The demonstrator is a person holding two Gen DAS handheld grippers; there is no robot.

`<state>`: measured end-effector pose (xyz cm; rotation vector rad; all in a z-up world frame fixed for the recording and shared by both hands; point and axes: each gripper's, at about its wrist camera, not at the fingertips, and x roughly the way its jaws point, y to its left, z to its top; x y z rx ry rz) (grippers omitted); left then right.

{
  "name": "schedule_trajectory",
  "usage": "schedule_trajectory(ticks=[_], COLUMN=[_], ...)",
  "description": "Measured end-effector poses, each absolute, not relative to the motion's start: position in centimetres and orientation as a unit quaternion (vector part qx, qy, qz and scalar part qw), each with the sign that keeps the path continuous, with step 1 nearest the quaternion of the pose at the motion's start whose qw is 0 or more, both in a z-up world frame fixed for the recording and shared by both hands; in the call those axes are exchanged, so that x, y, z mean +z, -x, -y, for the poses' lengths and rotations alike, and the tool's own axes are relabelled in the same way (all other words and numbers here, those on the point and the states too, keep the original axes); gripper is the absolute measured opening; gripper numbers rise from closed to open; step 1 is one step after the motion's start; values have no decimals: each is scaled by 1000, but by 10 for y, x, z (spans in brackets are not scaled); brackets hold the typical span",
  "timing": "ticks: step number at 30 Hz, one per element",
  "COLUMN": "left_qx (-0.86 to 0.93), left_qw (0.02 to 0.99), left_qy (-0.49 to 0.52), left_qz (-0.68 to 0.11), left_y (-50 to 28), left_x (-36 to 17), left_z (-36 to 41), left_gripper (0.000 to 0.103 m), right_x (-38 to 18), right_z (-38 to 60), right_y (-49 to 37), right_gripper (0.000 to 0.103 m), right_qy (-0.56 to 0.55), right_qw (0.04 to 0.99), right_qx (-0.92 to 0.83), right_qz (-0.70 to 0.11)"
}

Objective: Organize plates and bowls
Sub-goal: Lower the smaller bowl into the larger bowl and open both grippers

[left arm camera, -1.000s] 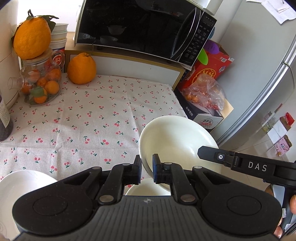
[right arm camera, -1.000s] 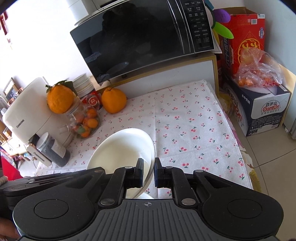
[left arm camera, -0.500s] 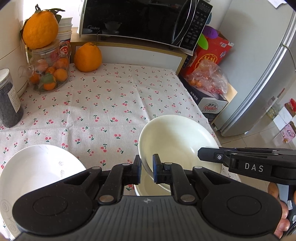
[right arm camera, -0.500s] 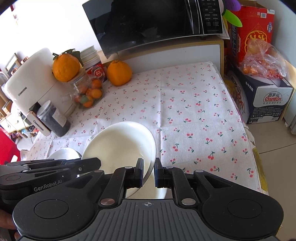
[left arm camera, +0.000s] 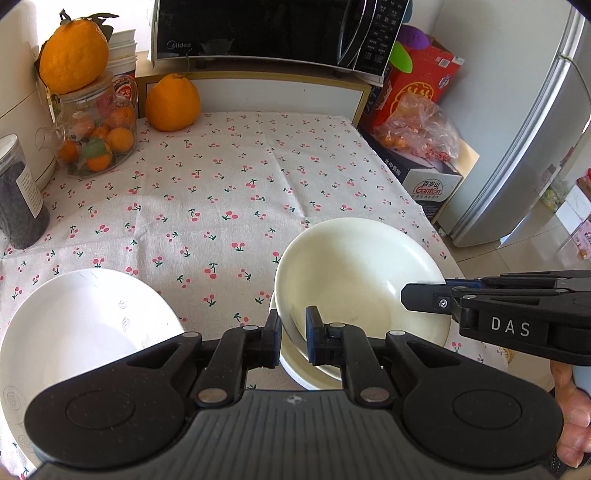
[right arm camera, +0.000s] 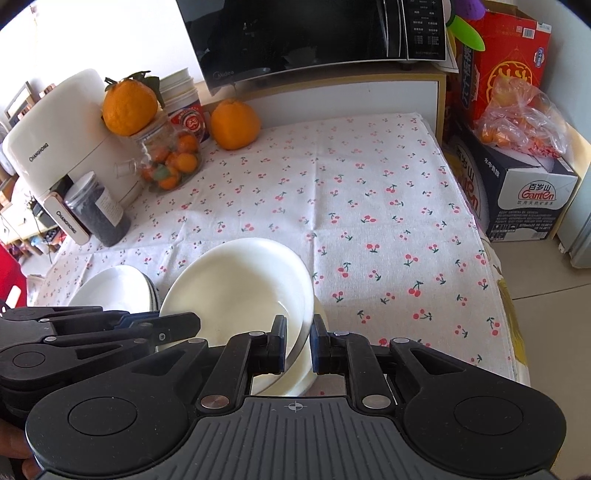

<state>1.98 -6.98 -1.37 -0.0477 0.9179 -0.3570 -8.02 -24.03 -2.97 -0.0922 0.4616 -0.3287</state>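
Both grippers clench one cream bowl [left arm camera: 354, 273]: left gripper [left arm camera: 293, 338] on its left rim, right gripper [right arm camera: 298, 345] on its right. It opens upward, tilted, just above another bowl [left arm camera: 295, 363] on the cherry tablecloth [left arm camera: 229, 192].

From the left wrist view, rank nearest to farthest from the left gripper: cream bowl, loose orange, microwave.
From the left gripper:
1. Cream bowl, rim between its fingers, front right.
2. Loose orange, far left on the tablecloth.
3. Microwave, on the shelf behind.
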Motion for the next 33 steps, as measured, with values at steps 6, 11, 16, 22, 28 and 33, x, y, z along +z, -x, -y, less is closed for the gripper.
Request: schedule_trajectory(ticks=[6, 11, 16, 22, 28, 33], left_qx=[-164, -156, -154, -156, -154, -154], left_qw=[882, 879, 874, 864, 866, 861], left_qy=[3, -7, -13, -4, 3, 17], left_qz=[-442, -450, -460, -478, -476, -484], left_y=[-17, -18, -18, -21, -21, -23], left_x=[-16, -20, -25, -33, -31, -33], left_z=[75, 76, 78, 79, 77, 75], left_gripper=[12, 13, 13, 16, 21, 21], right_x=[-35, -39, -42, -45, -44, -43], right_z=[240, 238, 236, 237, 238, 242], right_y=[76, 75, 71, 66, 67, 68], right_gripper=[16, 16, 16, 16, 21, 22], right_qy=[52, 58, 69, 69, 72, 64], right_qw=[955, 953, 948, 944, 943, 943], right_qx=[-171, -170, -180, -187, -195, -201], right_qz=[-237, -245, -253, -262, -260, -257])
